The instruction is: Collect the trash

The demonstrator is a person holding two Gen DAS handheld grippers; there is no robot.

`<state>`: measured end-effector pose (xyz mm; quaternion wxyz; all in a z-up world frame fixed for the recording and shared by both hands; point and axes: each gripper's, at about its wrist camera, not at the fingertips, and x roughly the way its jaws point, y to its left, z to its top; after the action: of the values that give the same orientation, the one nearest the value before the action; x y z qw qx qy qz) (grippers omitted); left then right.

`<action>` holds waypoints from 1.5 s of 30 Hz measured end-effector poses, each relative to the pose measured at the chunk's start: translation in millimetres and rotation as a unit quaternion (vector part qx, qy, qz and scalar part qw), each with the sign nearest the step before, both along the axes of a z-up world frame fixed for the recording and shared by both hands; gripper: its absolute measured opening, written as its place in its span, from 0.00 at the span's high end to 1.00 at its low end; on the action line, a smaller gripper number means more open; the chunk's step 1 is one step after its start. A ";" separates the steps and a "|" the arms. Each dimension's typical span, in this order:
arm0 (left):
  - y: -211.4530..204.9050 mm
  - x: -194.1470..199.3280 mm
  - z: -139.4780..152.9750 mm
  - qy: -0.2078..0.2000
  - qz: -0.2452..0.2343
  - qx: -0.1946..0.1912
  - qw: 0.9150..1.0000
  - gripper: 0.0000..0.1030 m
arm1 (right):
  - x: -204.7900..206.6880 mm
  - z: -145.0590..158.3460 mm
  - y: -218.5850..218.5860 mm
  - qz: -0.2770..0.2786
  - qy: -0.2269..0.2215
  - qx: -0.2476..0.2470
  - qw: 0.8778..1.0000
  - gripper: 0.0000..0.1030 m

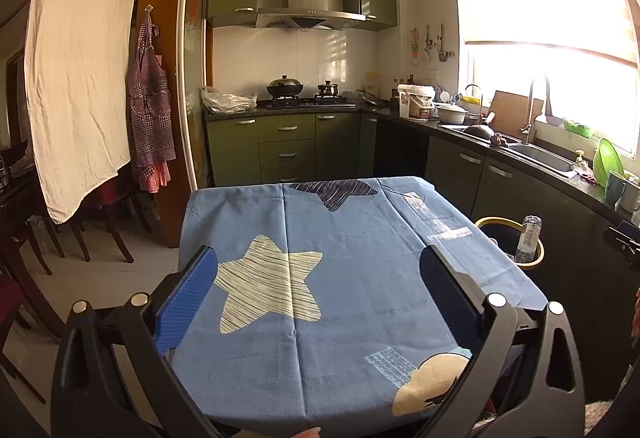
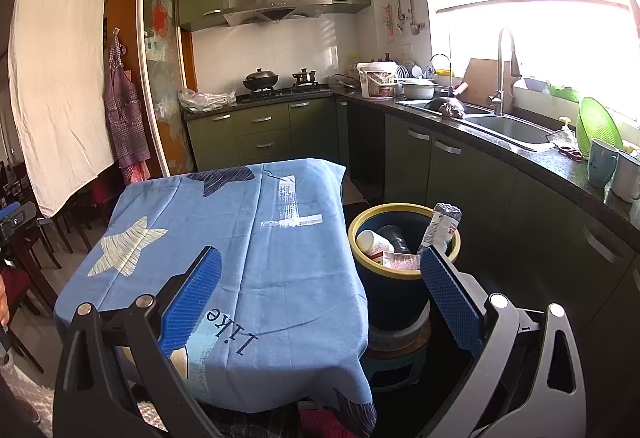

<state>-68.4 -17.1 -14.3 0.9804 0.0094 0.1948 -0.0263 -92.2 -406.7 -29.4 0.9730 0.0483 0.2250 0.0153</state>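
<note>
Nearest in the left wrist view, the left gripper (image 1: 318, 270) hangs over the near half of a table, its blue-padded fingers (image 1: 188, 298) spread wide with nothing between them. In the right wrist view the right gripper (image 2: 320, 270) is likewise released, jaws wide apart and empty, held above the table's near right corner.

The table is covered by a blue tablecloth (image 1: 360, 238) printed with a cream star (image 1: 268, 278), a dark star (image 1: 336, 192) at the far edge, and pale letter shapes. The cloth lies flat and drapes over the edges.

Just beside the table on the right stands the trash bin (image 2: 394, 290), dark blue with a yellow rim, resting on a low stool (image 2: 394, 354). Inside it lie a white bottle (image 2: 372, 240), a dark cup-like item (image 2: 394, 236) and a pinkish carton (image 2: 400, 261). A crushed clear plastic bottle (image 2: 442, 224) leans upright against the bin's right rim, its top sticking out above it.

Further right, a dark countertop (image 2: 560, 162) runs along green cabinets, carrying a steel sink (image 2: 508, 128) with a tall faucet (image 2: 505, 66), a green colander (image 2: 598, 126), mugs (image 2: 602, 162) and a white bucket (image 2: 376, 78).

Against the far wall sits a gas stove with a lidded wok (image 2: 261, 78), a range hood (image 2: 274, 4) above it. At far left a white sheet (image 2: 60, 78) and a checked apron (image 2: 124, 110) hang.
</note>
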 end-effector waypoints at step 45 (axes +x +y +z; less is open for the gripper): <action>-2.6 1.4 -9.5 0.010 -0.007 0.001 1.000 0.07 | 2.1 -5.0 2.5 0.006 0.003 0.002 1.000 0.05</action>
<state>-67.0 -19.6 -23.8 0.9783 0.0112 0.2041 -0.0334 -90.1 -404.2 -34.5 0.9723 0.0486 0.2278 0.0210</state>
